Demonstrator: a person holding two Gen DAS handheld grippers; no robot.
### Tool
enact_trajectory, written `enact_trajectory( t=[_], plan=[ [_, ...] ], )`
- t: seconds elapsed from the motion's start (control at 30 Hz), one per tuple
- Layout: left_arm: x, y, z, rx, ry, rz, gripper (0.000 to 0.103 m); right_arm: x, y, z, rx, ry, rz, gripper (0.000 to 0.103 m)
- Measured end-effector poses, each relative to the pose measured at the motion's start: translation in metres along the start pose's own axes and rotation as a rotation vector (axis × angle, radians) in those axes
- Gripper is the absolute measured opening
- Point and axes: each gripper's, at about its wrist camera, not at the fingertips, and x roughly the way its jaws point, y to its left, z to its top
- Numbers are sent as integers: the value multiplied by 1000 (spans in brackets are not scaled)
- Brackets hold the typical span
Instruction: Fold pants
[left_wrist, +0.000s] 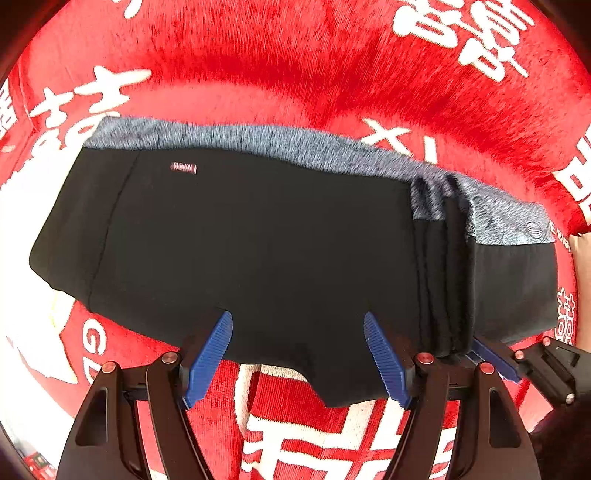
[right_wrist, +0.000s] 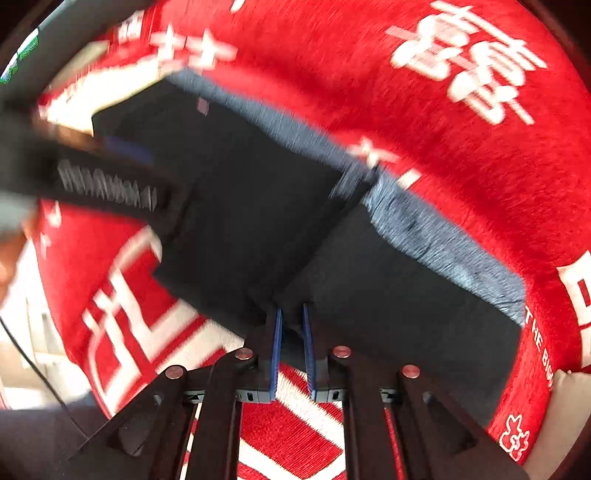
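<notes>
The pants (left_wrist: 258, 240) lay folded on the red cloth (left_wrist: 295, 66), their grey waistband (left_wrist: 258, 142) along the far edge. My left gripper (left_wrist: 298, 325) stood spread wide over the pants' near hem, holding nothing. My right gripper (right_wrist: 291, 321) was pinched on the pants' near edge, at the stacked fold.

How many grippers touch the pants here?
1, maybe. The right gripper pinches the black pants with grey waistband at their near edge; the left gripper hangs open over them, contact unclear.
</notes>
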Motion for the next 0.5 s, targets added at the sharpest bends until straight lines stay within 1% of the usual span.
enact_trajectory(
  t=[0.03,0.07,0.1,0.13,0.17,0.27,0.37,0.4,0.43,0.5],
  plan=[
    [3,1,-1,-2,6,11,75,0,2,0,-5,-14,-13,17],
    [5,2,-2,-3,12,13,75,-2,3,2,1,-21,-26,22],
    [5,4,-3,-6,11,8,75,-4,2,2,19,-16,-17,30],
    [5,6,-4,-9,8,5,75,-7,1,3,44,-13,11,50],
    [4,8,-6,-8,9,5,75,-13,-1,3,78,-16,35,61],
    [1,13,-7,-21,13,-5,75,-28,-8,4,137,-33,51,61],
    [-4,20,-9,-32,17,-18,76,-37,-19,5,222,-9,56,62],
    [-4,22,-10,-34,19,-20,87,-36,-24,7,247,-1,56,62],
    [-5,24,-11,-38,17,-21,92,-36,-27,8,270,6,51,63],
    [-9,29,-12,-45,1,-32,93,-34,-36,12,313,19,28,63]
  ],
)
